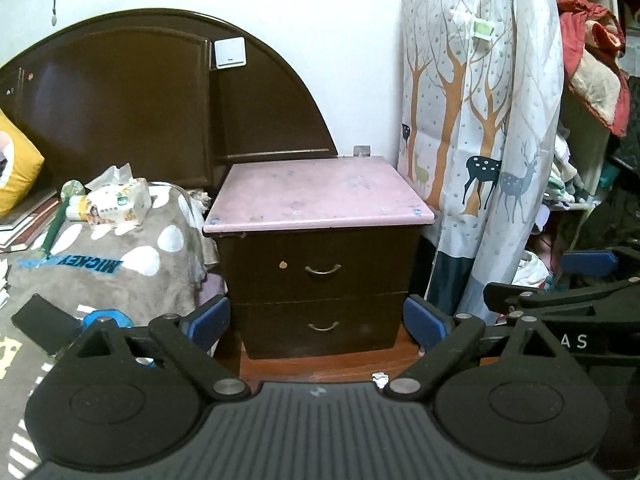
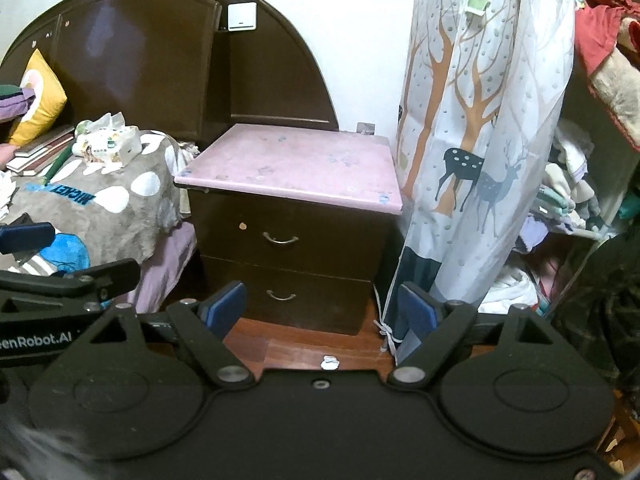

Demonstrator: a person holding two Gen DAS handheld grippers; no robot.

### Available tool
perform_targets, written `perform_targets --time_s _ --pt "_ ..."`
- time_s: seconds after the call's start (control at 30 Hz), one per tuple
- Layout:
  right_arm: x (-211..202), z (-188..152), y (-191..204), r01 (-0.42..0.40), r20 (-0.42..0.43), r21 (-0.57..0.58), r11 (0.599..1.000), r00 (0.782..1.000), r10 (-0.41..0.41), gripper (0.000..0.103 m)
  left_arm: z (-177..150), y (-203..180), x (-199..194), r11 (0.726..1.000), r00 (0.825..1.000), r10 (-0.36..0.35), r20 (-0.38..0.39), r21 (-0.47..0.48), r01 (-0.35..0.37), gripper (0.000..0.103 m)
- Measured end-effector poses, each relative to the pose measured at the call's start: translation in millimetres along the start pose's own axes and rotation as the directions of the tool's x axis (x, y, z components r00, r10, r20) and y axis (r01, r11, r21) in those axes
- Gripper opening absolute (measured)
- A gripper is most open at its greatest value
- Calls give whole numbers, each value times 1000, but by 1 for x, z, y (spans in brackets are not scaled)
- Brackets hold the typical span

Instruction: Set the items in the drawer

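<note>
A bedroom wall backs a dark nightstand (image 1: 320, 264) with a bare pink top (image 1: 320, 196); its upper drawer (image 1: 320, 266) and lower drawer (image 1: 320, 326) are both closed. Left of the nightstand, a tissue pack (image 1: 118, 200) lies on a grey blanket (image 1: 132, 264), and a deer-print curtain (image 1: 480, 120) hangs to its right. In front of the nightstand, the left gripper (image 1: 316, 318) and right gripper (image 2: 322, 308) each have jaws spread wide and empty.

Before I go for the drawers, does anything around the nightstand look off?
Small things only: a crumpled white scrap lies on the floor before the nightstand, and a pale round mark sits on the closed upper drawer.
</note>
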State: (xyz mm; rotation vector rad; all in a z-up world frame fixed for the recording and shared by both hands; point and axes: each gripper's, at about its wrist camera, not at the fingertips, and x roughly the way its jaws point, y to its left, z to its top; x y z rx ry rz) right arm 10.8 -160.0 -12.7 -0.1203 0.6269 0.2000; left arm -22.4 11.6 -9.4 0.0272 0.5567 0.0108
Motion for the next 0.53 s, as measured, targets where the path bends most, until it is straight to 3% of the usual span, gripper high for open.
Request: perform_targets --time_s 0.53 --pt "-20 -2 -2 -5 40 9 1000 999 4 85 6 -2 -21 999 998 -9 63 -32 11 94"
